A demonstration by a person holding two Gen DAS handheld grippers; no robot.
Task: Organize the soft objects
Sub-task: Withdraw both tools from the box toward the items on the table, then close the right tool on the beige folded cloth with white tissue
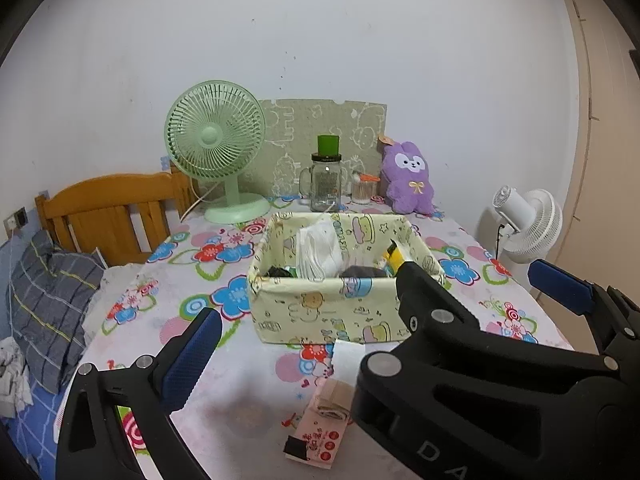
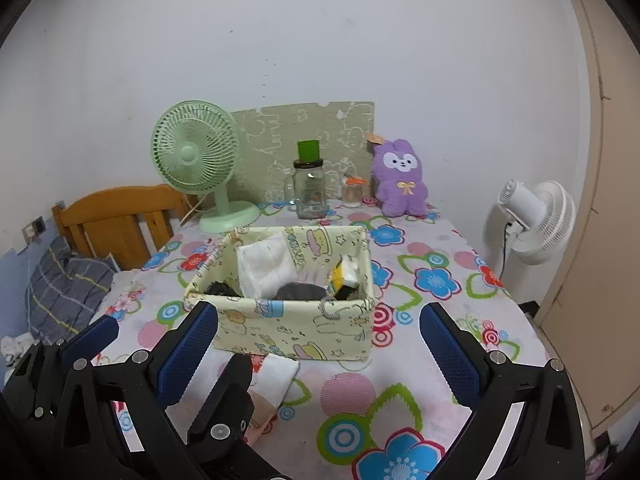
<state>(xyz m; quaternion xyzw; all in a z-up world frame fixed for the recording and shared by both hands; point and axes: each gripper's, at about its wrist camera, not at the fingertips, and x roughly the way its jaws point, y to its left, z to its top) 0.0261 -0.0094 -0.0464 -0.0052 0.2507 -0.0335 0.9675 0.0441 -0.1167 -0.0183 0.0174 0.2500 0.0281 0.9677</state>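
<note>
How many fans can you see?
2. The green fan stands on the table at the back left, beside the jar. The white fan stands off the table's right side, by the wall.

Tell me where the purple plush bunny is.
In both wrist views the purple plush bunny stands at the table's far right, against the wall, just right of the small jar and behind the fabric box.
</note>
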